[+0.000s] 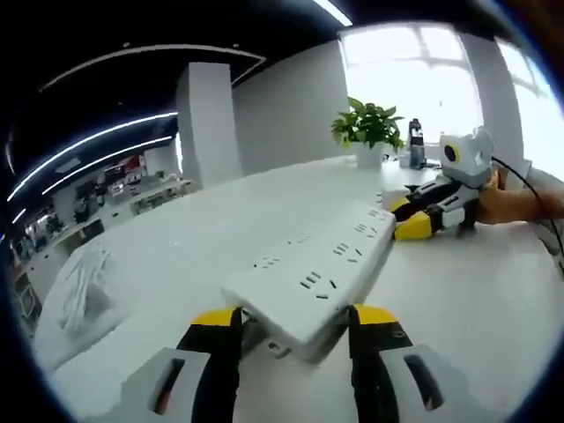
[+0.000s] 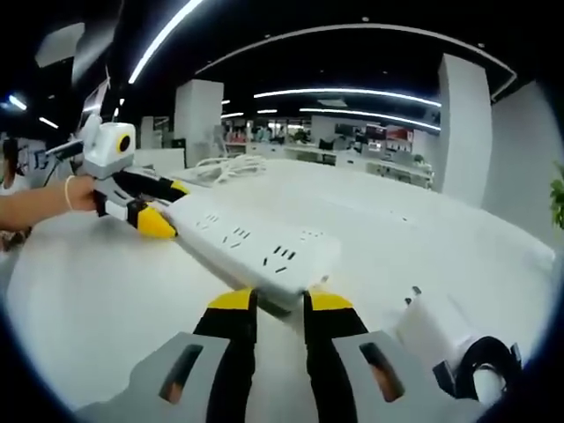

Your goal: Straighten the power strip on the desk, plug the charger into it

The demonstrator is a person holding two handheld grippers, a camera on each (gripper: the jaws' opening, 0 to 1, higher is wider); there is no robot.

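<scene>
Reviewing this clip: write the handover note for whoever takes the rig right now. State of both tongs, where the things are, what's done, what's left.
Left tongs: shut on one end of the power strip, which is off the desk at that end.
Right tongs: shut on the opposite end of the strip, so it is carried between both.
Charger: white, lying on the desk beside the right tongs, with a black cable loop near it; not plugged in.
White cord bundle lies on the desk, apart.
Done: strip gripped at both ends.
Left: set the strip down straight, then pick up the charger and plug it in.
</scene>
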